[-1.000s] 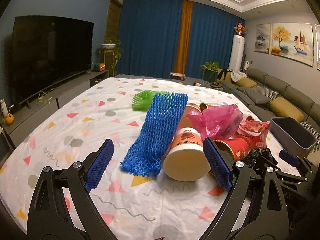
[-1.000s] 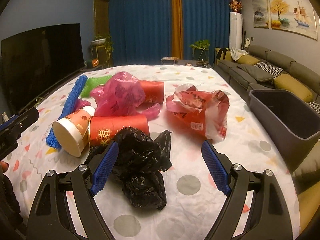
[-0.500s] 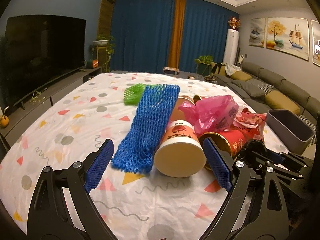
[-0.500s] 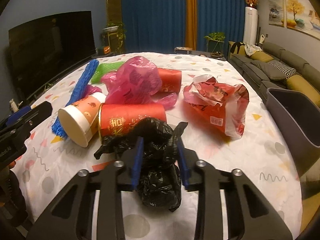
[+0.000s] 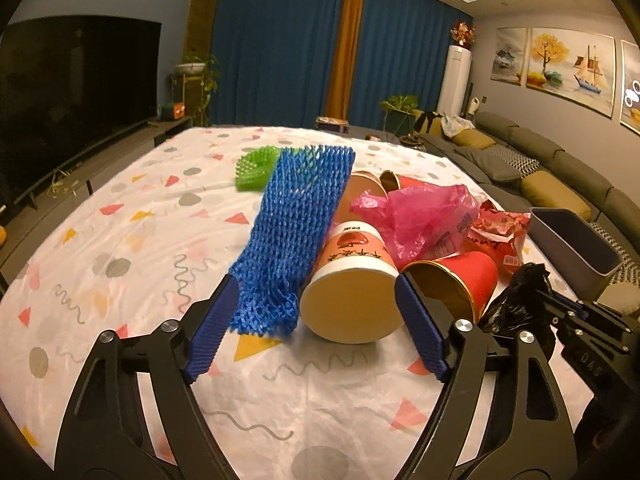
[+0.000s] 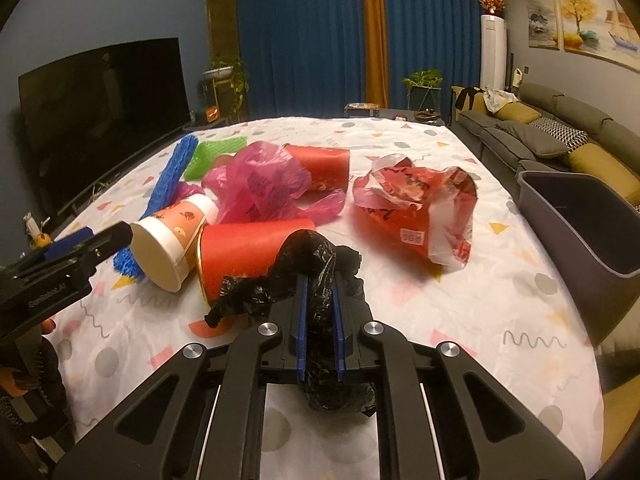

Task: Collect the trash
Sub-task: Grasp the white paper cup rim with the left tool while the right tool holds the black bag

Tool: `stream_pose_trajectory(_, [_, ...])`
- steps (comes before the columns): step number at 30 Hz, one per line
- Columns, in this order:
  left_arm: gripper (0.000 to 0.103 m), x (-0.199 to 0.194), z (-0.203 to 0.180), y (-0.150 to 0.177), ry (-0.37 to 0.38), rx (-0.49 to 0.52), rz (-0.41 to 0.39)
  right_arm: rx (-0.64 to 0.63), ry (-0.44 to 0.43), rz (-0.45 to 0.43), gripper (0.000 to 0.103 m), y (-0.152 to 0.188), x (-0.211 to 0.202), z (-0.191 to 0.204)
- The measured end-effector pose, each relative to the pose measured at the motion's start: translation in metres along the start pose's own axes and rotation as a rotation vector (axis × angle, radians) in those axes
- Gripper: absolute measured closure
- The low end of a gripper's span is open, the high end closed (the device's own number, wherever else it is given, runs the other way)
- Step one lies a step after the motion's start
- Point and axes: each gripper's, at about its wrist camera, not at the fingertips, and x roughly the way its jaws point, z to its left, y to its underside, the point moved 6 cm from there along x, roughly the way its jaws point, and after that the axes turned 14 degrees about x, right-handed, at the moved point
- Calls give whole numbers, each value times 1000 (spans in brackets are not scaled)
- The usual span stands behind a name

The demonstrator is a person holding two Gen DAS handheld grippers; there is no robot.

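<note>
Red cup (image 6: 256, 248): gold "和" char.

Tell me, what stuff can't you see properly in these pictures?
- Inside the grey bin: right wrist view shows only its rim and walls, with the far side cut off by the picture edge.
- Black plastic bag: the right tool, whose jaws have just been closing, squeezes and covers its middle.
- Second red cup: mostly hidden behind the pink bag in the left wrist view.
- Print on the orange paper cup: too small to read.
</note>
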Motion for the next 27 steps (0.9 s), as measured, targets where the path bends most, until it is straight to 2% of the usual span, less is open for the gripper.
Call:
stream_pose_trajectory(4, [40, 10, 0, 0, -9, 24, 41, 19, 4, -13, 91, -4, -5, -6])
stream_pose_trajectory(10, [71, 27, 0, 2, 41, 37, 97, 30, 3, -23, 91, -4, -10, -10])
stream_pose_trajectory(12, [85, 29, -2, 2, 57, 43, 103, 34, 5, -28, 91, -5, -11, -11])
stream_pose_trajectory(17, [101, 28, -9, 1, 90, 66, 94, 40, 8, -32, 91, -5, -12, -12])
stream_pose_trajectory(27, [101, 7, -20, -12, 116, 74, 21, 43, 14, -62, 92, -8, -25, -17])
